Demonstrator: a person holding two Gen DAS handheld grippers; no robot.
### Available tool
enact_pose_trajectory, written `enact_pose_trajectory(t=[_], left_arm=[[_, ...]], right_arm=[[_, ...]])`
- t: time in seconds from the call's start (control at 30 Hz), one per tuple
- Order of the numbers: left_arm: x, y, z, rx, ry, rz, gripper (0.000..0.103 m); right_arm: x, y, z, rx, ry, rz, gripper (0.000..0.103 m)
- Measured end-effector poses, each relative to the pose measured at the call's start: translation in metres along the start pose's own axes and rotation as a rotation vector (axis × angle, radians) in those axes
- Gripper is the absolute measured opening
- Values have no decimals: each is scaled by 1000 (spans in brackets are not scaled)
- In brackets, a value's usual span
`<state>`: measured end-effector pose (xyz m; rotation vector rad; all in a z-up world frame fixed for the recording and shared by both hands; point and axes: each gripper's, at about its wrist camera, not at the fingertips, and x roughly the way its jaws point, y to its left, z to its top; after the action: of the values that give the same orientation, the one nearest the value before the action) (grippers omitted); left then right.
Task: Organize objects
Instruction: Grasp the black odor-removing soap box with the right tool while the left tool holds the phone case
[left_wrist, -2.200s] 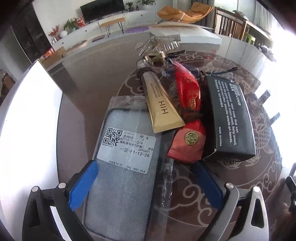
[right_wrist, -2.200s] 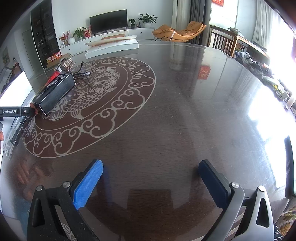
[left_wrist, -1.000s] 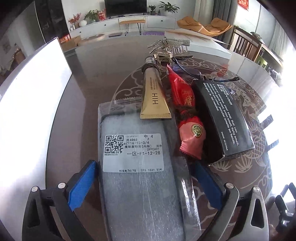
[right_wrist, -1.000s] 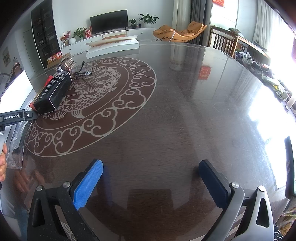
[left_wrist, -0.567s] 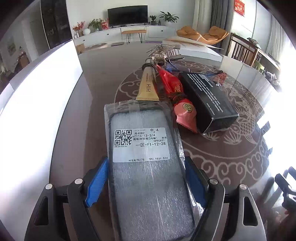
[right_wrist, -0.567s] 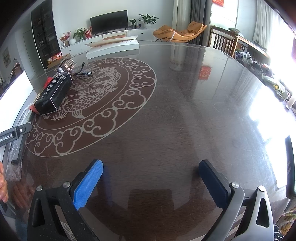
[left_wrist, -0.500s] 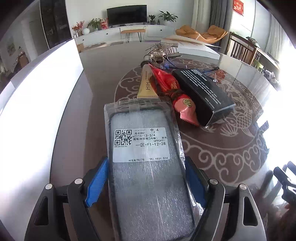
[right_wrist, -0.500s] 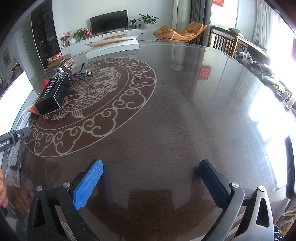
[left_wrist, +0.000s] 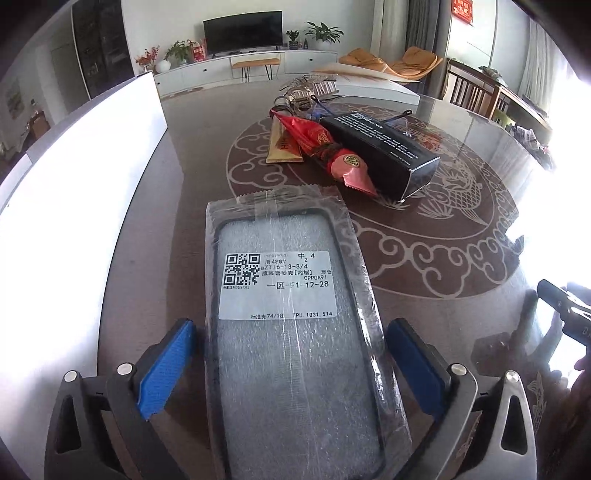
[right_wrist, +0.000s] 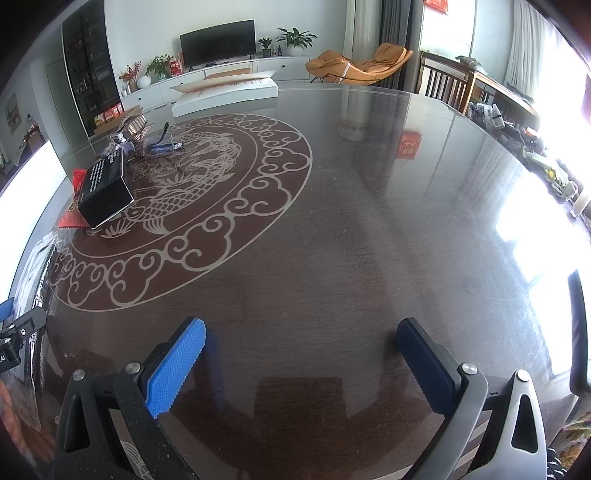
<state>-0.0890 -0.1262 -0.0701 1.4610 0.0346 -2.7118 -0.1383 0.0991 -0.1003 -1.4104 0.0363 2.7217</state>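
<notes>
The left gripper (left_wrist: 290, 363) is opening, its blue pads clear of the bagged phone case (left_wrist: 295, 332) lying flat on the table (right_wrist: 351, 240) between them. Slippery plastic (that loose bag) could skid out of a shallow pinch. Further right, the black box (left_wrist: 384, 147) sits apart; the right gripper (right_wrist: 301, 363) hangs open, empty.

Left gripper (left_wrist: 291, 363) jaws opening, pads clear; right gripper (right_wrist: 301, 363) spread wide, tilted downward.
</notes>
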Motion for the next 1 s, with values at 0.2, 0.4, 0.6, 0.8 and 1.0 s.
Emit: enact_pose_trajectory(t=[0.2,0.4,0.6,0.8,1.0], left_arm=[[-2,0,-2,3,-16,-7,103],[-2,0,-3,0,-19,-6,103],[-2,0,-3,1,-19,-7,103],[-2,0,-3,2,-20,-9,103],[-1,0,-3,4,-19,-10,103]], right_arm=[[2,1,2,-5,10,1,103],[5,55,54,-128,65,163,86],[22,163,120,-336,77,248,86],[62,193,139,-335,181,217,74],[58,175,128,-329,170,214,60]])
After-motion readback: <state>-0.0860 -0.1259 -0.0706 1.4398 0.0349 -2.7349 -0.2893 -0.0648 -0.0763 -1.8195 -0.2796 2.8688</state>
